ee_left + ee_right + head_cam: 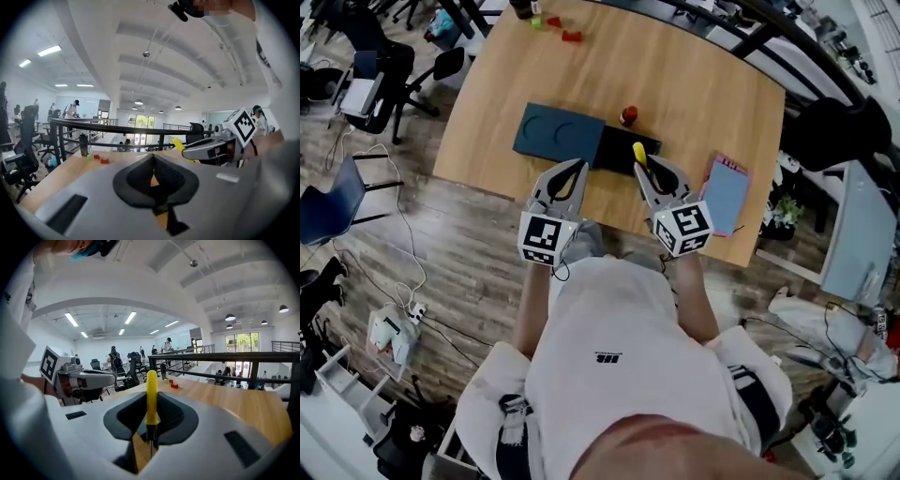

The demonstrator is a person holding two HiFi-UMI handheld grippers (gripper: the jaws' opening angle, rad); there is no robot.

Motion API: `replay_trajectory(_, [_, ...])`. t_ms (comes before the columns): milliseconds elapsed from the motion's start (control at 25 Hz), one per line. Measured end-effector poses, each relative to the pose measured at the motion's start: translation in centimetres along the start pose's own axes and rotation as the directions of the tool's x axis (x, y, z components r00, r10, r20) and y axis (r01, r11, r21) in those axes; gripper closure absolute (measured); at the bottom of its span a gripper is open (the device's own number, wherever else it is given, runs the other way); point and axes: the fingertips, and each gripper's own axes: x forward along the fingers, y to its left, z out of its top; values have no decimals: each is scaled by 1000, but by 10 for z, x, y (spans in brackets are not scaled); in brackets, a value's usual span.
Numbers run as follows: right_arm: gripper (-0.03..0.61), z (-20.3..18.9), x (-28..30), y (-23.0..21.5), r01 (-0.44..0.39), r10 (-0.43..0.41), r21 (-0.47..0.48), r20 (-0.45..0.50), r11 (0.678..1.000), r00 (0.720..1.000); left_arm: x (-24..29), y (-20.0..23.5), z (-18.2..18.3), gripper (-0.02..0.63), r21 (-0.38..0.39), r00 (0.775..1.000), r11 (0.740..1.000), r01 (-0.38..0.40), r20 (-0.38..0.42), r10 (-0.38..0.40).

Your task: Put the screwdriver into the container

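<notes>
A screwdriver with a yellow handle [151, 397] stands upright between the fingertips of my right gripper [151, 404], which is shut on it, shaft pointing down. In the head view the right gripper [652, 171] holds the screwdriver [639, 153] at the near edge of a black open box [619, 148] on the wooden table [694, 94]. A dark teal tray [558, 131] with two round hollows lies against the box's left side. My left gripper [574, 173] hovers just before that tray; in its own view the left gripper [152, 161] is shut and empty.
A small red-brown object [628, 115] stands behind the box. A pink and blue notebook [727, 194] lies at the right near the table's front edge. Red blocks [572, 37] and a green one [537, 22] sit at the far edge by a black railing [769, 33]. Office chairs [380, 80] stand left.
</notes>
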Motion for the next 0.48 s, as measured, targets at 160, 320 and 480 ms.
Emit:
replay_trajectory(160, [515, -17, 13, -12, 47, -46, 7, -57, 999, 997, 24, 4, -15, 603, -17, 997, 997, 71, -37, -71])
replay_trajectory(320, [515, -32, 27, -21, 78, -76, 22, -94, 997, 993, 43, 10, -32, 603, -29, 991, 992, 119, -63, -121])
replay_trajectory(480, [515, -51, 38, -25, 96, -91, 29, -140, 995, 986, 57, 14, -48, 603, -64, 983, 986, 157, -82, -162])
